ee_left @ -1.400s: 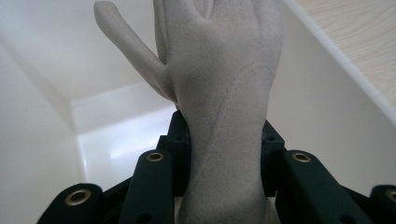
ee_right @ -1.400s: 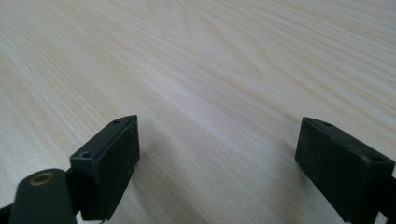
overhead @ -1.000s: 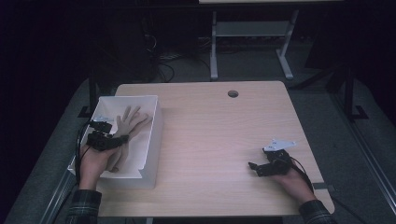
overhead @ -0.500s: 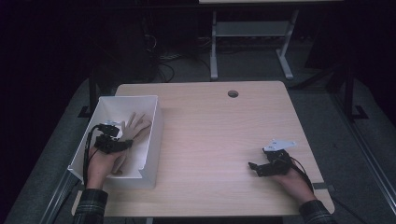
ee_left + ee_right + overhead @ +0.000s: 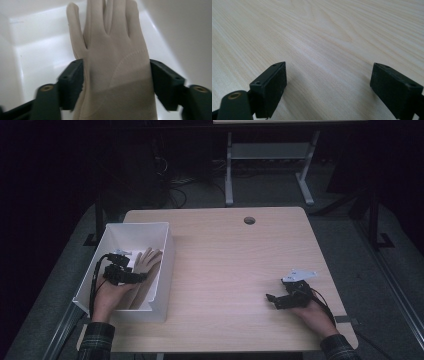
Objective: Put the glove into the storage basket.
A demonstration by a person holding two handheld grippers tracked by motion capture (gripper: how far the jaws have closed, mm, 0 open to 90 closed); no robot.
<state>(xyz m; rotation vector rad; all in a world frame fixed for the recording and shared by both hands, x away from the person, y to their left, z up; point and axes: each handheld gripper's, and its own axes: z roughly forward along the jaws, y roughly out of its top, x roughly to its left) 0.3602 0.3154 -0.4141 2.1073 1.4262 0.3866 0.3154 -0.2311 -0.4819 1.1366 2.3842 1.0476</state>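
A beige glove (image 5: 146, 259) lies flat in the white bin (image 5: 169, 251) at the table's left, fingers pointing away from me. My left gripper (image 5: 140, 276) is inside the bin at the glove's cuff end. Its jaws have just been opening and now stand wide on either side of the glove (image 5: 113, 60), which rests between them on the bin floor without being squeezed. My right gripper (image 5: 273, 299) rests on the bare tabletop at the front right, open, with nothing between its fingers (image 5: 272, 85).
The light wooden table (image 5: 240, 265) has a round cable hole (image 5: 249, 220) near its far edge. The bin's tall walls (image 5: 180, 32) close in around the left gripper. Beyond the table stand a metal frame (image 5: 229, 175) and cables on a dark floor.
The left gripper has sunk a little deeper into the bin with the glove, and its jaws have spread apart off the glove. The right hand has not moved.
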